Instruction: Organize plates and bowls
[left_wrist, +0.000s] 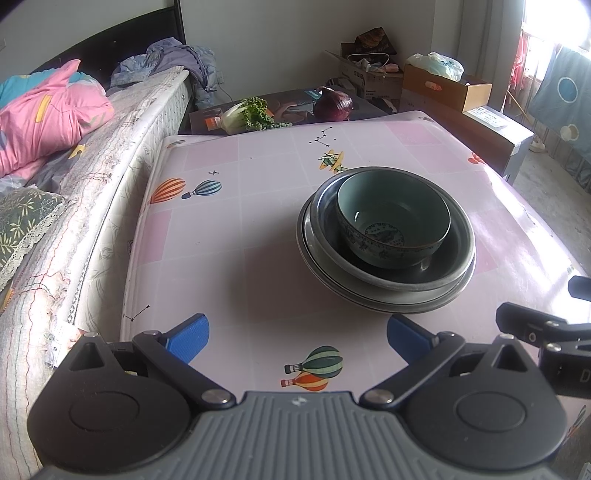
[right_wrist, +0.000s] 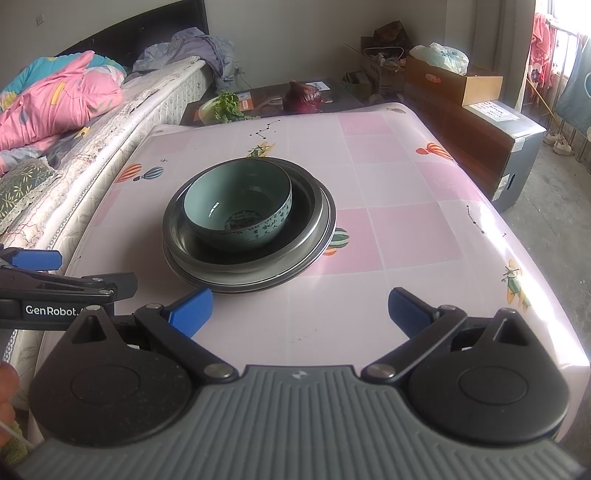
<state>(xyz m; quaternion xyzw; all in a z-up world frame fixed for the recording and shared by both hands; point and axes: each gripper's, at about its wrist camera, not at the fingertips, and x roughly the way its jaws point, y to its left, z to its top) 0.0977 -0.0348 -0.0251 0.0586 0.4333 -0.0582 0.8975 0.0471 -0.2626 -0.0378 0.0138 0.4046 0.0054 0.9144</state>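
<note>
Crockery looks already gathered: a celadon bowl sits nested inside a metal bowl, which rests on a steel plate, all one stack on the pink tablecloth. From where I stand nothing else loose shows on the table, so I'd judge the sorting done or nearly so. Left gripper hangs low at the near edge, jaws spread wide and empty, the stack off at its one o'clock. Right gripper is likewise wide and empty, level with its partner, the stack near its eleven o'clock, neither touching it.
</note>
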